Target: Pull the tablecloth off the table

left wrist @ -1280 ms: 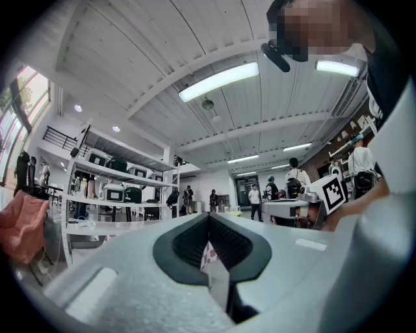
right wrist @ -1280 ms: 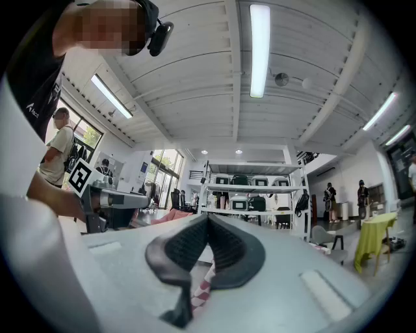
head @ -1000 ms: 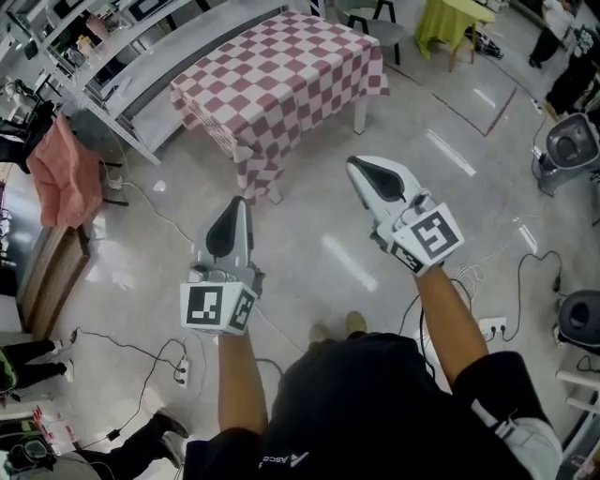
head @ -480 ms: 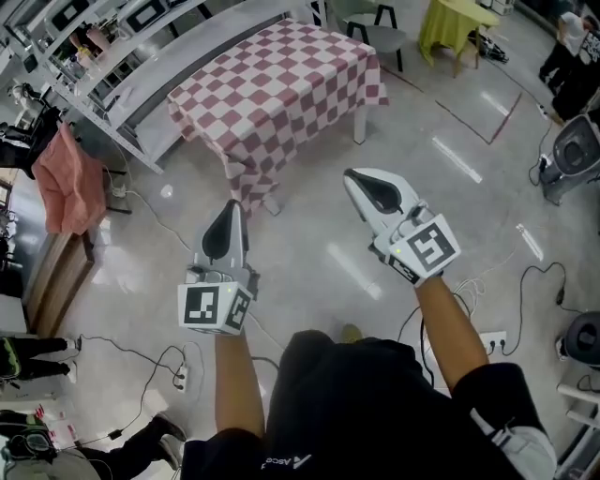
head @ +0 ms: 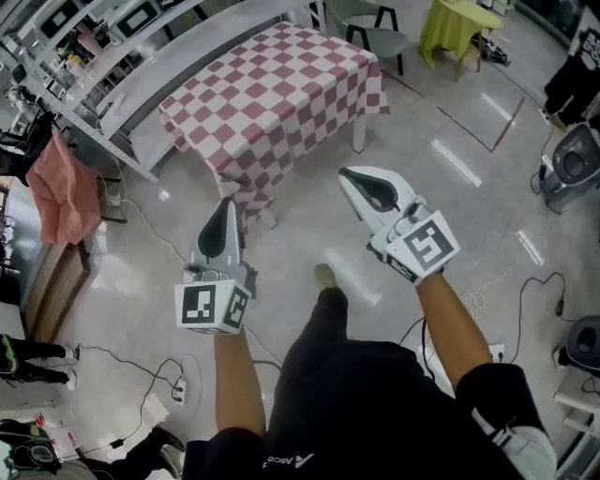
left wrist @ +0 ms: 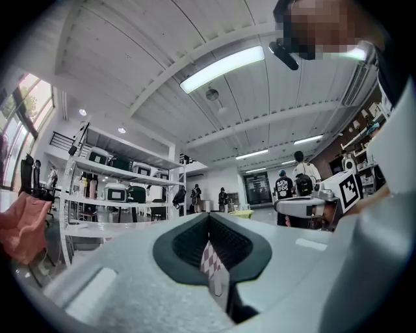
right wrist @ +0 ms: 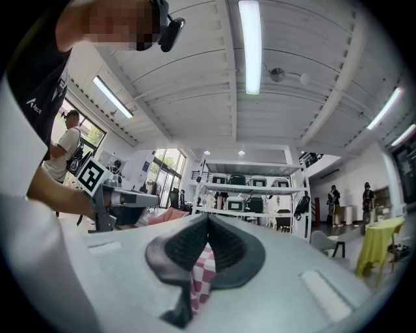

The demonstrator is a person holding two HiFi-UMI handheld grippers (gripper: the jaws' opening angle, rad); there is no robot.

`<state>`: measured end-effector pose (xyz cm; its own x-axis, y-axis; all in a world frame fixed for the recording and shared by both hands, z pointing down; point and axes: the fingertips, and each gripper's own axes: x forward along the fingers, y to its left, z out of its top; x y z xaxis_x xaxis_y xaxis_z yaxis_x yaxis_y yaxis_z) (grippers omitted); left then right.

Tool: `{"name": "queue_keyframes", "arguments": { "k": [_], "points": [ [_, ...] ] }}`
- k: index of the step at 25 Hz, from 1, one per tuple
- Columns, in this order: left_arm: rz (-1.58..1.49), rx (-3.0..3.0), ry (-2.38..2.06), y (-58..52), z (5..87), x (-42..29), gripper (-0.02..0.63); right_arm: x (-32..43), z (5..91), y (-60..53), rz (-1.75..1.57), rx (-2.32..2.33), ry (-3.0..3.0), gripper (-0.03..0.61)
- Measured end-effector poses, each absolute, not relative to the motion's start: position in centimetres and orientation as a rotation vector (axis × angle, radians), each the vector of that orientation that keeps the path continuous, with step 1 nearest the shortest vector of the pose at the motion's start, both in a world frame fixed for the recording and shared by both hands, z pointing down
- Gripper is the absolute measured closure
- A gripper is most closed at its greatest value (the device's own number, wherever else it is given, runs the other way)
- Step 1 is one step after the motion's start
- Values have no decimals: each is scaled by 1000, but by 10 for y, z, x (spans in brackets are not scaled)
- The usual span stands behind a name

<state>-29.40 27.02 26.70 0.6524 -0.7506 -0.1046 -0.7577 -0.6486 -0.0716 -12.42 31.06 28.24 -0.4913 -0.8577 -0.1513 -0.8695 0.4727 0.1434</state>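
Both left tool (head: 226, 202) and right tool (head: 344, 174), closed, face the tablecloth (head: 272, 94).

Overhead, two level views; tablecloth (head: 281, 98) shared

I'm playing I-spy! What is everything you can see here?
tablecloth: one, red and white checks, over the table
table: one, white legs, ahead
yellow cloth: one, yellow-green, top right
chair: one, grey, beyond the table
pink cloth: one, salmon, hanging at left
shelves: one run, white, upper left
machine: one, grey, right edge
left hand-held gripper: one, white and black, shut, near left
right hand-held gripper: one, white and black, shut, near right
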Motion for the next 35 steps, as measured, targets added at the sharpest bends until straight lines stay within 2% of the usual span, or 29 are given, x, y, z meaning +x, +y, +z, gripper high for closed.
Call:
{"name": "queue_keyframes", "arguments": {
  "k": [5, 16, 30, 35],
  "points": [
    [120, -2751, 1275, 178, 251, -275, 603, -106, 266, 219, 310, -1559, 2679, 577],
    [97, -2734, 1309, -58, 271, -253, 603, -68, 284, -15, 284, -1586, 2690, 577],
    [53, -2748, 1481, -207, 315, -230, 603, -46, 320, -190, 265, -1551, 2788, 576],
    [-14, -2712, 1626, -279, 334, -200, 603, -13, 335, -279, 229, -1463, 2863, 575]
  ]
}}
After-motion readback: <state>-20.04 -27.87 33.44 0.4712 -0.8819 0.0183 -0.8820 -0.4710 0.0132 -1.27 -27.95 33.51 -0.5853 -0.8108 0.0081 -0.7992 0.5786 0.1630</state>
